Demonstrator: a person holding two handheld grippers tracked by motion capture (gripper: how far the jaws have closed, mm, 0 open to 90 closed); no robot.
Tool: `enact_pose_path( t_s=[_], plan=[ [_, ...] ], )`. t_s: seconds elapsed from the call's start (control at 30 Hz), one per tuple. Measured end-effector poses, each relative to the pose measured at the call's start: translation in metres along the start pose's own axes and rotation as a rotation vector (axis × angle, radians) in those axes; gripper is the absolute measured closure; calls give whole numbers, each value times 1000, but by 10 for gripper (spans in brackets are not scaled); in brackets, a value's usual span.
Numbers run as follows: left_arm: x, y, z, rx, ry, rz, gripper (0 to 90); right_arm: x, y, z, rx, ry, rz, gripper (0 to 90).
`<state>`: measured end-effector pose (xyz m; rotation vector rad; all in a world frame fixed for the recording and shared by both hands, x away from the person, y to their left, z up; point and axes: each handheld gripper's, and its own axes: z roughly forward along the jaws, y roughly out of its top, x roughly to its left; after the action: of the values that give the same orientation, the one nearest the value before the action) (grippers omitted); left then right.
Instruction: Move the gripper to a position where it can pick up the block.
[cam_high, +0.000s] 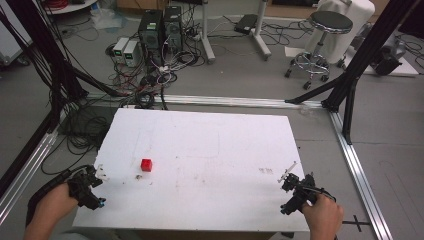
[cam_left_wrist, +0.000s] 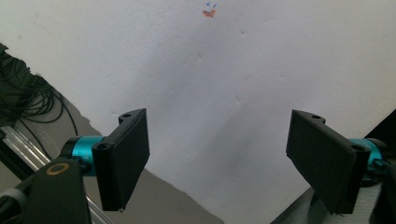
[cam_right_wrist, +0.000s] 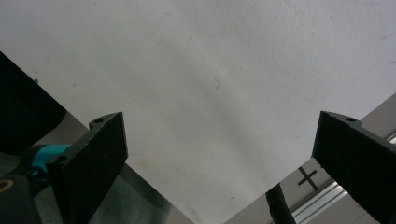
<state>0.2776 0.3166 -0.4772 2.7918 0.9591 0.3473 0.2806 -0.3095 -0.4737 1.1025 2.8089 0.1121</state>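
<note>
Both tools sit wide open and empty at the near corners of the flat white board counter (cam_high: 210, 150). A small red plastic cube (cam_high: 146, 165) lies ahead-right of the left tool (cam_high: 97, 176), well apart from the right tool (cam_high: 288, 176). Likely approach step: the left tool should stay open, centre over the cube, square its jaws to its faces.

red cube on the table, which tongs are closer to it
Left. The left tongs sit at the near left edge of the table, a short way left of and nearer than the red cube. The right tongs sit far across, at the near right corner.
</note>
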Motion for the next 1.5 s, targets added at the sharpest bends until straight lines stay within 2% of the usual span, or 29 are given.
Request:
enact_pose_path(
  t_s=[0.13,0.43,0.5,0.63,0.67,0.7,0.8,0.87,1.03,1.07,1.23,1.27,1.33,1.43,1.5],
  plan=[
    [0,0,0,-4,-1,-3,217,0,0,0,2,3,1,25],
    [-1,2,3,-3,-3,34,217,1,0,1,4,4,-4,25],
    [1,4,2,14,-9,83,217,1,0,1,1,7,-2,25],
    [3,6,1,10,3,107,217,2,1,1,2,5,-9,25],
    [3,6,0,-7,4,109,217,2,1,2,0,5,-8,25],
    [5,7,0,-24,-5,136,217,2,2,2,4,7,-11,25],
    [8,7,-1,-16,-12,156,216,3,3,2,9,6,-12,25],
    [13,8,-1,-6,0,178,216,3,3,2,9,7,-14,25],
    [21,12,-2,-16,2,206,216,3,3,2,5,8,-13,25],
    [23,14,-3,-18,1,228,216,3,2,2,5,9,-10,25],
    [30,21,-2,-17,-2,271,215,3,3,4,6,9,-21,25],
    [32,24,-2,-15,-4,298,215,3,3,4,6,7,-20,25],
    [34,26,-1,-15,-8,308,215,3,4,4,5,9,-18,25],
    [37,35,1,-11,-14,353,215,3,4,4,0,10,-18,25],
    [38,37,2,-15,-19,365,215,3,3,4,1,13,-15,25]
  ],
)
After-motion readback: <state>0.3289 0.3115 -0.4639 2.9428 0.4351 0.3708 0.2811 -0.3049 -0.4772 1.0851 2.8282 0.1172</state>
